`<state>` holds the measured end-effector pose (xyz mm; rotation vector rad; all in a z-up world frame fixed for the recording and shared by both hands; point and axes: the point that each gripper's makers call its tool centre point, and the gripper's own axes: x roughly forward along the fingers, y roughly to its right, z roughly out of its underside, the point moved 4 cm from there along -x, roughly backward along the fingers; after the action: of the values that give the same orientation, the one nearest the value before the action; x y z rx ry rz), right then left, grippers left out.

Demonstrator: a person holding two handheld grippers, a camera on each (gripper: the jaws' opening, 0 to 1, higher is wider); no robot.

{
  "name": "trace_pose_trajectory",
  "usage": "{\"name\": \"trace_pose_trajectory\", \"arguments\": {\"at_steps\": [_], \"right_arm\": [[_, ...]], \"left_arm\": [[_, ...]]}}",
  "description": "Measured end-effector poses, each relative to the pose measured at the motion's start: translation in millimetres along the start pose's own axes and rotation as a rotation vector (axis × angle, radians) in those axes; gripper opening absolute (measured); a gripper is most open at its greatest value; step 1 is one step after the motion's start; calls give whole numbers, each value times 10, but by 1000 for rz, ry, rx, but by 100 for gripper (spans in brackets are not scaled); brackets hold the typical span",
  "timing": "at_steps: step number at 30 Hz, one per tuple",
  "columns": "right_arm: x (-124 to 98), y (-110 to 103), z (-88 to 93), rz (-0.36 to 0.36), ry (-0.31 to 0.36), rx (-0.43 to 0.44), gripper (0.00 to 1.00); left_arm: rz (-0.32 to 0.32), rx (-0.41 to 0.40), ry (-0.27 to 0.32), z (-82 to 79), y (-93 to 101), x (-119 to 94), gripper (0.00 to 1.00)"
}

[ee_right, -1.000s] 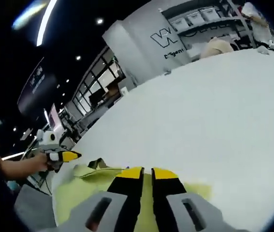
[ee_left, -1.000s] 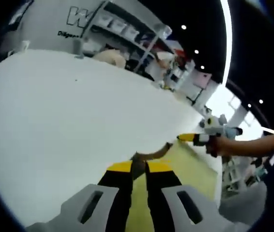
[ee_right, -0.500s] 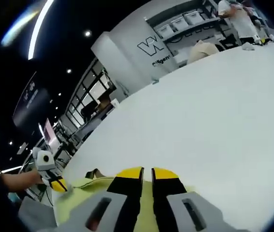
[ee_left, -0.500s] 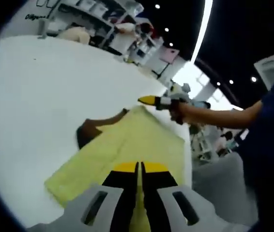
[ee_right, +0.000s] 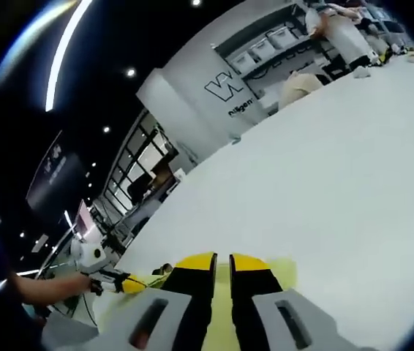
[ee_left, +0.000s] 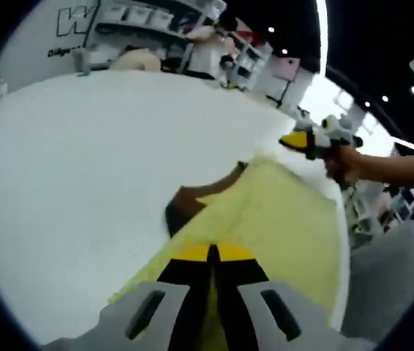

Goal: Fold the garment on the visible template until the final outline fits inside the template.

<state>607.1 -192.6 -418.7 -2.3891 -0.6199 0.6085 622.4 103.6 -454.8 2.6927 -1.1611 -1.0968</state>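
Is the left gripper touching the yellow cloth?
Touching. In the left gripper view, the left gripper has its jaws closed, pinching the yellow cloth.

Yellow-tipped black jaws, grey hand-held gripper (ee_left: pixel 212 252) body

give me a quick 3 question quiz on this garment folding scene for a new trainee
1. True or false: the yellow garment lies on a white table.
2. What colour is the patch at the garment's neck in the left gripper view? A) blue B) brown C) red
3. In the left gripper view, the left tongs have their jaws together over the garment, and the right tongs come in from the ____ side of the view.

Key:
1. True
2. B
3. right
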Motion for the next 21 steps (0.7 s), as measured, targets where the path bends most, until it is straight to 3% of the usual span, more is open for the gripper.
{"name": "trace_pose_trajectory", "arguments": {"at_steps": [2, 3, 4, 7, 8, 10, 11, 13, 14, 15, 17, 21], "right_arm": [[-42, 36, -2, 8, 10, 17, 4], [-65, 40, 5, 11, 12, 26, 3], [-88, 42, 14, 13, 14, 30, 3], [-136, 3, 72, 18, 11, 34, 3], [-143, 0, 80, 18, 11, 34, 3], [-168, 3, 101, 19, 8, 40, 3], [-196, -1, 122, 21, 12, 51, 3], [-205, 5, 133, 20, 15, 59, 3], [-210, 11, 140, 20, 15, 60, 3], [-214, 9, 146, 21, 16, 61, 3], [-241, -10, 167, 21, 16, 63, 3], [-249, -23, 171, 20, 20, 71, 3]], "left_arm": [[-57, -19, 24, -71, -109, 12, 0], [-107, -95, 60, -159, -233, 13, 0], [-118, -129, 85, -210, -268, 4, 0], [-51, -159, 162, -372, -249, -33, 0], [-12, -151, 178, -428, -135, -82, 0], [118, -80, 163, -443, 50, -91, 0], [181, -19, 122, -405, 179, -84, 0], [217, 3, 93, -365, 256, -78, 0], [331, 15, 10, -226, 471, -56, 0], [360, 22, -25, -168, 575, -37, 0], [372, 38, -53, -111, 628, -19, 0], [312, 117, -97, 30, 630, 94, 0]]}}
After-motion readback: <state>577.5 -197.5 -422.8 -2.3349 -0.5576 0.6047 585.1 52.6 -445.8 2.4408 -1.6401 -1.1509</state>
